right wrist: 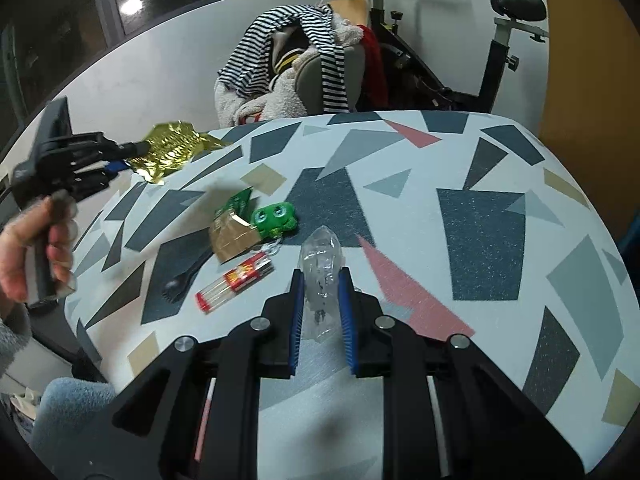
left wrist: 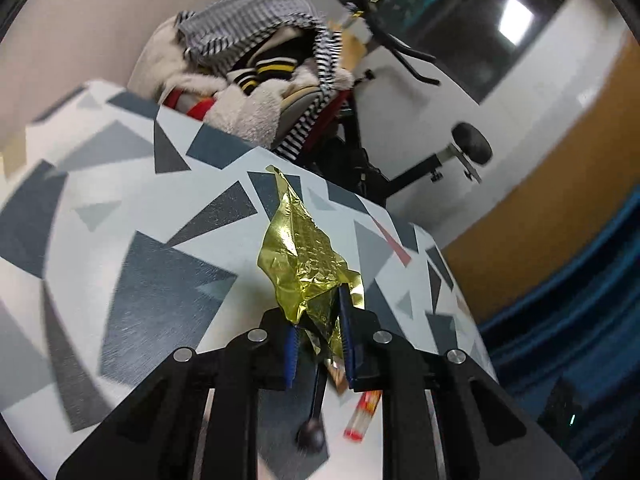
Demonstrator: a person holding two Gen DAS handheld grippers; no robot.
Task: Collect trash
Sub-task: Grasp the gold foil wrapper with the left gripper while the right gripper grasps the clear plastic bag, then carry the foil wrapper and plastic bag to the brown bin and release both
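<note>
Both my claws carry trash above the patterned table (right wrist: pixel 460 184).
My left gripper (left wrist: pixel 320 332) pinches gold foil (left wrist: pixel 304 256); my right gripper (right wrist: pixel 320 312) clamps crumpled clear plastic (right wrist: pixel 320 264); a green toy (right wrist: pixel 276 218) lies at eleven o'clock.

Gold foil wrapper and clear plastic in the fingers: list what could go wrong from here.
1. The gold foil wrapper is pinched only at its lower end by the left gripper; most of it hangs free, so it could tear or slip out.
2. The crumpled clear plastic in the right gripper looks slick and may slide out.
</note>
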